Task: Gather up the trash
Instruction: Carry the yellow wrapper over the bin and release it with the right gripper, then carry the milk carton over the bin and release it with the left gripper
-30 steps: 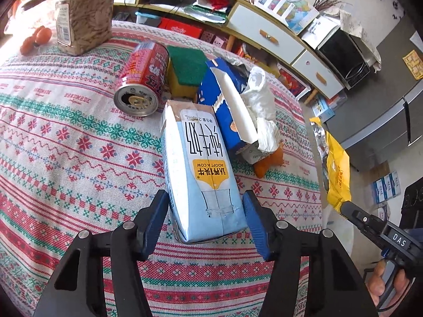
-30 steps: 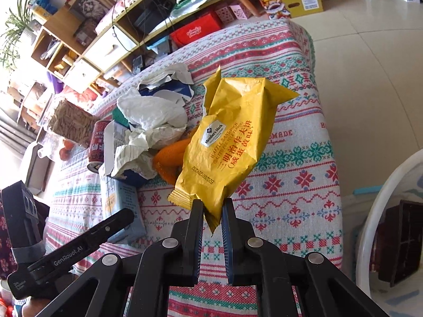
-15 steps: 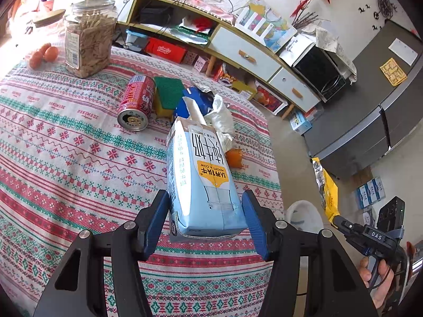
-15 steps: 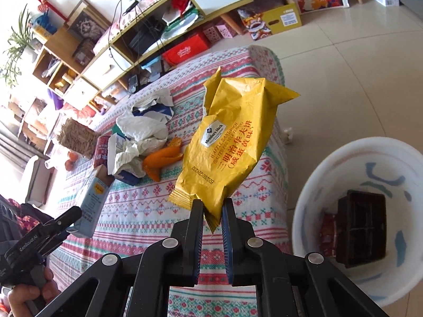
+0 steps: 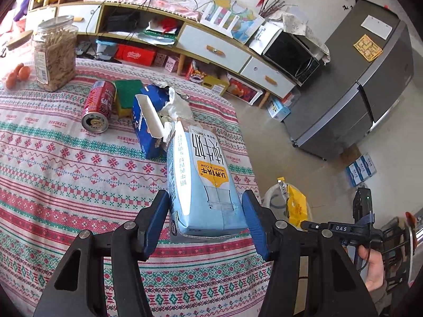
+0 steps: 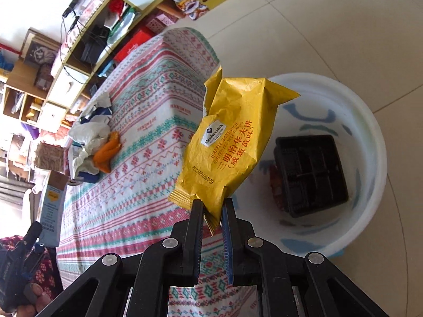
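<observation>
My left gripper (image 5: 205, 219) is shut on a light blue milk carton (image 5: 202, 182) and holds it above the patterned tablecloth (image 5: 66, 174). My right gripper (image 6: 212, 211) is shut on the bottom seam of a yellow snack wrapper (image 6: 230, 142), held just left of and above the white trash bin (image 6: 370, 142). The bin holds a black plastic tray (image 6: 312, 174). The wrapper (image 5: 297, 206) and bin (image 5: 269, 198) also show in the left wrist view. The carton (image 6: 53, 206) shows at the left of the right wrist view.
On the table lie a red can (image 5: 97, 105), a green sponge (image 5: 128, 95), a torn blue box (image 5: 148, 129) with crumpled white paper (image 6: 90, 132), an orange peel (image 6: 107, 153) and a clear jar (image 5: 54, 52). A low shelf unit (image 5: 211, 50) and a grey fridge (image 5: 357, 84) stand behind.
The left gripper has lifted the carton up off the table and back. The right gripper has carried the wrapper off the table edge to beside and above the bin.
</observation>
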Tool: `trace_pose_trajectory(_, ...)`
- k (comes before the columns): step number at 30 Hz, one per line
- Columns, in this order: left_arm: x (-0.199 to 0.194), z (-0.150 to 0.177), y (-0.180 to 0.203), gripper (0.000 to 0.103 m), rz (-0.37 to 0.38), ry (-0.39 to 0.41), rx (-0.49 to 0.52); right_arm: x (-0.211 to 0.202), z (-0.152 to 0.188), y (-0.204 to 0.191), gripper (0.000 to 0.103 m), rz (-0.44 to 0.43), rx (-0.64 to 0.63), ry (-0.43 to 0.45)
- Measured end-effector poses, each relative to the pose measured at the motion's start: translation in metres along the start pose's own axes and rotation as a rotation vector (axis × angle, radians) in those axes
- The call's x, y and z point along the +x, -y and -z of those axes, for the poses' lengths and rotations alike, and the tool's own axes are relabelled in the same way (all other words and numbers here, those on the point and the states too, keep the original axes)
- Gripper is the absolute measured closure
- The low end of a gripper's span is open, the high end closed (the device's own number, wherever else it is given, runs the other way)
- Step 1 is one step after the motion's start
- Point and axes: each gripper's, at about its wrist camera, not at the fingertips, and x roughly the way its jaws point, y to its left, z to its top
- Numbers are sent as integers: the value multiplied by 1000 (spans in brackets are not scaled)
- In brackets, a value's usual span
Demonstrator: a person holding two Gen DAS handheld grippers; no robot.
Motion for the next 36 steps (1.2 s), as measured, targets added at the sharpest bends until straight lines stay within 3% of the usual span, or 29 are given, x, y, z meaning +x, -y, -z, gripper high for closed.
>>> trace_pose_trajectory(8, 2, 2, 6, 43, 14, -9, 33, 23, 4, 13, 90, 193, -33, -55)
trace_pose_trajectory(10, 4, 3, 8, 43, 18, -13, 39, 25, 5, 15, 86, 295, -53, -64)
trace_pose_trajectory(11, 5, 3, 8, 43, 19, -15, 42, 27, 5, 18, 79, 356, -52, -74)
trace_pose_trajectory(12, 5, 4, 10, 43, 21, -19, 46, 28, 6, 22, 59, 396, -44, -79)
trace_pose_trajectory(13, 6, 4, 11, 43, 25, -22, 50, 26, 5, 25, 51, 414, -36, -70)
trace_pose_trajectory(22, 27, 17, 52, 43, 109, -85, 128, -15, -4, 25, 51, 378, 5, 94)
trace_pose_trajectory(26, 56, 33, 90, 43, 190, -167, 175, -36, -9, 24, 47, 351, 58, 195)
trace_pose_trajectory(31, 106, 51, 137, 43, 235, -258, 199, -49, -16, 25, 46, 319, 125, 274)
trace_pose_trajectory(36, 157, 64, 173, 43, 193, -253, 206, -58, -18, 36, 46, 287, 179, 305)
